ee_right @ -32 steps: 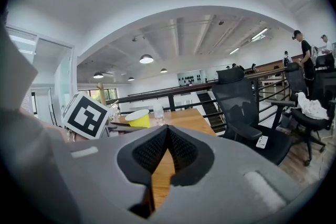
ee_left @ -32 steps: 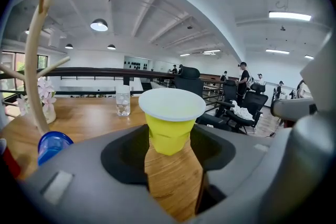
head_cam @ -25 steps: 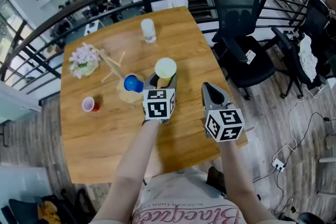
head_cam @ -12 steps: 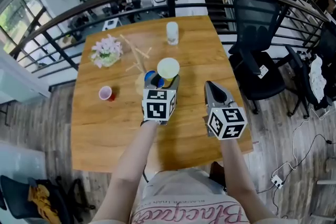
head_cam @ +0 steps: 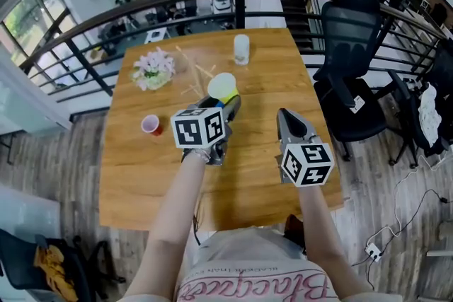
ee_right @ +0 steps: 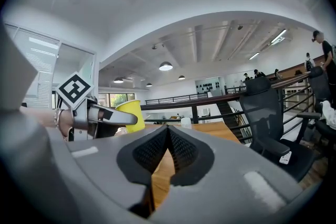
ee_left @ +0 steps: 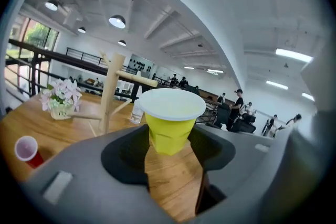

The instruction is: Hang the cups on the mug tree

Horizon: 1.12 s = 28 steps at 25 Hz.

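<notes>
Plastic, by the look of it: the yellow cup seems thin-walled, light and handleless. It would likely flex or crush under a hard squeeze, and its smooth wall could slip. The left tongs grasp it low on its tapered body, rim up, a pad on either side. That narrow lower band is probably the stiffest place to hold, and it leaves the mouth free to go over a peg. The cup hangs above the far half of the counter, just beside the tree. The tree's post stands to the cup's left, with a peg reaching behind the rim. The right tongs are clenched on nothing, over the counter's near right part. A red cup stands toward the left edge, a pale cup near the far edge.

No brand or label shows on the yellow cup. The cubes carry only square markers. Script on the person's shirt lies upside down and I cannot read it surely.
</notes>
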Tool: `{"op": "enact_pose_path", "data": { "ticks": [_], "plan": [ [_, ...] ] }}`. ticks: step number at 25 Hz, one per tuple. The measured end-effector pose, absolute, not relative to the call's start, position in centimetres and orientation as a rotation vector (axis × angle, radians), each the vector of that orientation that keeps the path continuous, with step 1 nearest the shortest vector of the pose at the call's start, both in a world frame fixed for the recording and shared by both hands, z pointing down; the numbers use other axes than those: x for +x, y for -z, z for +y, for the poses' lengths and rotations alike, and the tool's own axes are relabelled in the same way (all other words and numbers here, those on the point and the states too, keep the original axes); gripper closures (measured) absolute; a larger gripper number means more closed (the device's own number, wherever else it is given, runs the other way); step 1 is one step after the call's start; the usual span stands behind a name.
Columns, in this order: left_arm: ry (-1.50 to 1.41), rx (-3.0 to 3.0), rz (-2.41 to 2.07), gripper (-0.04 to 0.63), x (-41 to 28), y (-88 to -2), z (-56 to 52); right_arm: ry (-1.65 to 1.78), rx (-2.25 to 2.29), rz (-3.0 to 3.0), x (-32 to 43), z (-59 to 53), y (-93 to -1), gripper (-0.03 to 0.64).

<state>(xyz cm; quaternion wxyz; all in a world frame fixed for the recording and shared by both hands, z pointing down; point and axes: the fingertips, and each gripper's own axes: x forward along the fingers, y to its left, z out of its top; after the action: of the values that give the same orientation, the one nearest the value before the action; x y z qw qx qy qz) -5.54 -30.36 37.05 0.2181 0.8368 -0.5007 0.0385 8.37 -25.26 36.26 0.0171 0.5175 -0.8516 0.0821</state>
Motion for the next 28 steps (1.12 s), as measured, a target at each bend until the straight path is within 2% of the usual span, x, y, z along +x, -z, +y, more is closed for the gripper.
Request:
{"op": "enact_pose_path", "data": {
  "ticks": [17, 28],
  "plan": [
    [0.706, 1.828, -0.593, 0.345, -8.1, -33.3, -31.9, -0.219, 1.616, -2.625, 8.4, -25.1, -36.0, 0.615],
    [0.963, 1.451, -0.438, 0.342, -11.8, -35.1, -33.0, -0.185, 1.585, -2.619, 7.3, -25.1, -35.9, 0.615]
  ]
}}
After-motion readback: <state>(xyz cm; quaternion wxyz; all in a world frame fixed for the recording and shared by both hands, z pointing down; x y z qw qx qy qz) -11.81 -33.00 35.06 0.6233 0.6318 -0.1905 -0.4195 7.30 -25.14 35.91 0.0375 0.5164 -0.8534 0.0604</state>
